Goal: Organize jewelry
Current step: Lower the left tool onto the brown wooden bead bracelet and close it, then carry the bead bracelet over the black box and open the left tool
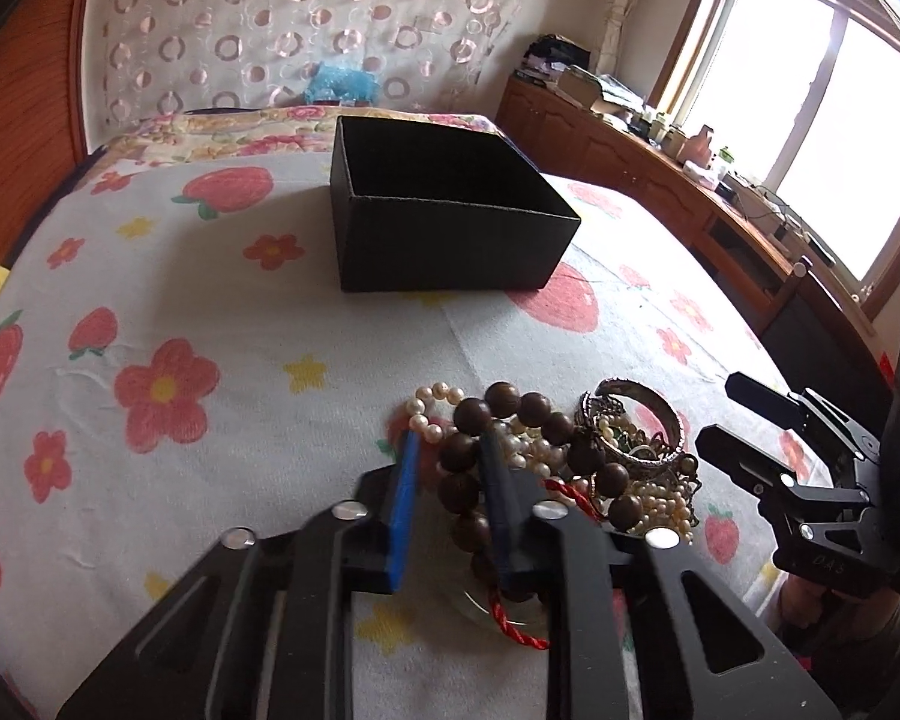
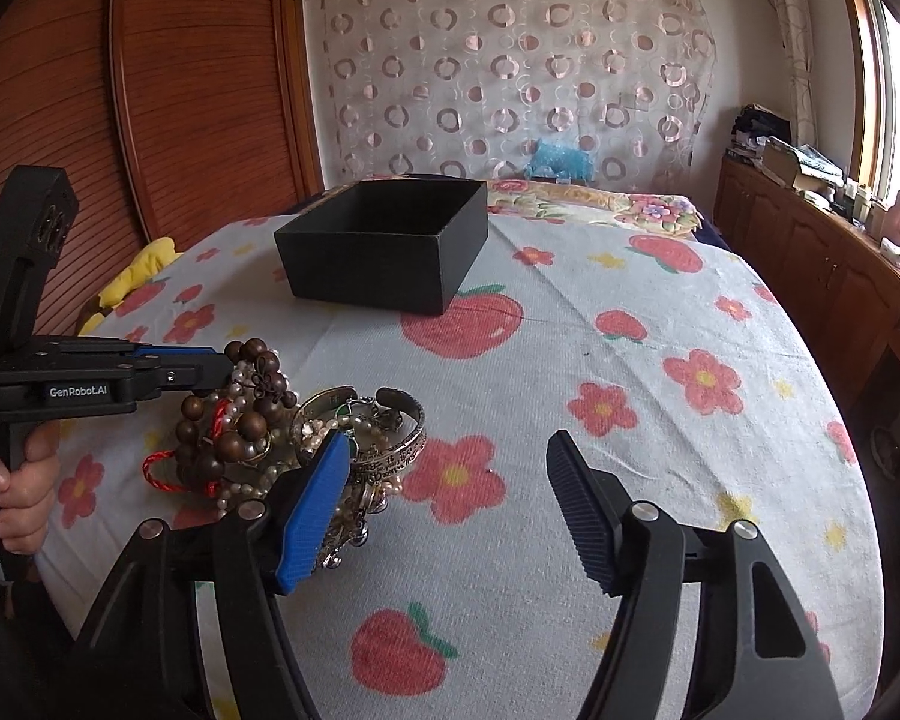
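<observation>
Your left tongs (image 1: 450,468) clench the brown wooden bead bracelet (image 1: 468,462); the open black cardboard box (image 1: 450,240) lies at twelve o'clock; your right tongs (image 2: 450,504) stand released

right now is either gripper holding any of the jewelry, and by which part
The left gripper is shut on the brown wooden bead bracelet, pinching its near side of beads. The right gripper is open, holding nothing, beside the silver bangle.

Left tongs (image 1: 450,474) closed on brown bead bracelet (image 1: 480,456), jewelry heap (image 1: 630,462) beside, black box (image 1: 450,222) beyond
</observation>
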Demonstrator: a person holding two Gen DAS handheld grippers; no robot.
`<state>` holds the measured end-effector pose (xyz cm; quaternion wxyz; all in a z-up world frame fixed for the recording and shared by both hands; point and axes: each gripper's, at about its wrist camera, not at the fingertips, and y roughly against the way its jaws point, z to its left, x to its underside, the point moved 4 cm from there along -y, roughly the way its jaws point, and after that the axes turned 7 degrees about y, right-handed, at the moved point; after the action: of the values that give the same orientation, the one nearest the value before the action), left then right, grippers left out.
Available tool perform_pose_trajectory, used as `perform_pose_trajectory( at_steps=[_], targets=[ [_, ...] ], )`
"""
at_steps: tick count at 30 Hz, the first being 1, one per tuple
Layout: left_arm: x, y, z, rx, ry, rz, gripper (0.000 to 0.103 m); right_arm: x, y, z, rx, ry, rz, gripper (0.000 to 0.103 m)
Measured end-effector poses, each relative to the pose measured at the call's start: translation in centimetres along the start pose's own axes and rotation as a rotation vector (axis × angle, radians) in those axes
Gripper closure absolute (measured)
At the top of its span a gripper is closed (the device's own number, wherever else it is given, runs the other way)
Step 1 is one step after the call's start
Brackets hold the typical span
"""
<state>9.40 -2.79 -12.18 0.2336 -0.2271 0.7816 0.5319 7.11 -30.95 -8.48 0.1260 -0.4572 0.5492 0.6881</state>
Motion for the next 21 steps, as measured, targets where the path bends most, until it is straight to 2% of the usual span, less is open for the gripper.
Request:
perform_pose_trajectory(
  at_steps=[2, 7, 13, 21],
  targets=[
    [0.0, 0.5, -0.3, -0.006, -0.012, -0.023, 0.09, 0.0, 0.0, 0.0, -0.003, 0.003, 0.003, 0.032],
    [-0.6, 3.3, -1.9, -0.004, -0.059, -0.111, 0.09, -0.2, -0.1, 0.2, -0.026, 0.019, 0.015, 0.042],
    [-1.5, 6.5, -3.4, 0.006, -0.096, -0.203, 0.091, -1.4, -0.6, -0.1, -0.045, 0.028, 0.027, 0.057],
    [-2.6, 8.5, -3.6, 0.006, -0.107, -0.264, 0.091, -2.6, -3.2, 0.1, -0.103, 0.067, 0.1, 0.077]
  ],
)
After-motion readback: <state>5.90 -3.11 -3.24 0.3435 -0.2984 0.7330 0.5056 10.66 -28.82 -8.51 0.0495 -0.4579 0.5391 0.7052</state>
